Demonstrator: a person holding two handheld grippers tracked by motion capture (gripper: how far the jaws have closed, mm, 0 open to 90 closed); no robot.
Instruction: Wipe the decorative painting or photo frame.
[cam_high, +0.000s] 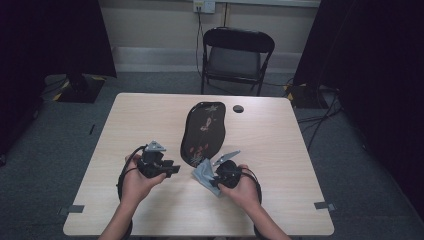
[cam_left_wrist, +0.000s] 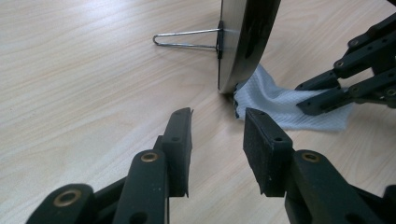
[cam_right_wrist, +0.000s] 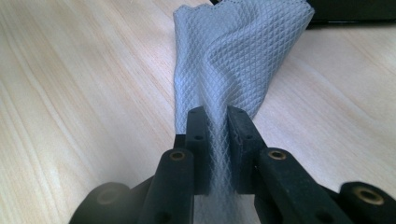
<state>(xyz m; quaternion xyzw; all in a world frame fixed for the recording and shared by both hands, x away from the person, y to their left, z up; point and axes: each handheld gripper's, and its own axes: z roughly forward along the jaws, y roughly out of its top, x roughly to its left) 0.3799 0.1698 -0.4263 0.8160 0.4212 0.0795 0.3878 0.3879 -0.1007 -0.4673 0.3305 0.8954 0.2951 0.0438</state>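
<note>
A black lacquered tray with flower patterns lies at the middle of the wooden table. A grey-white waffle cloth lies at the tray's near end, and my right gripper is shut on it. In the right gripper view the cloth runs up from between the pinched jaws toward the tray's edge. My left gripper is just left of the tray's near end, open, with bare table between its jaws. Ahead of it are the tray rim, the cloth and the right gripper's fingers.
A wire clip sticks out from the tray rim. A small dark round thing lies on the table right of the tray's far end. A black folding chair stands behind the table. Bare wood lies to the left and right.
</note>
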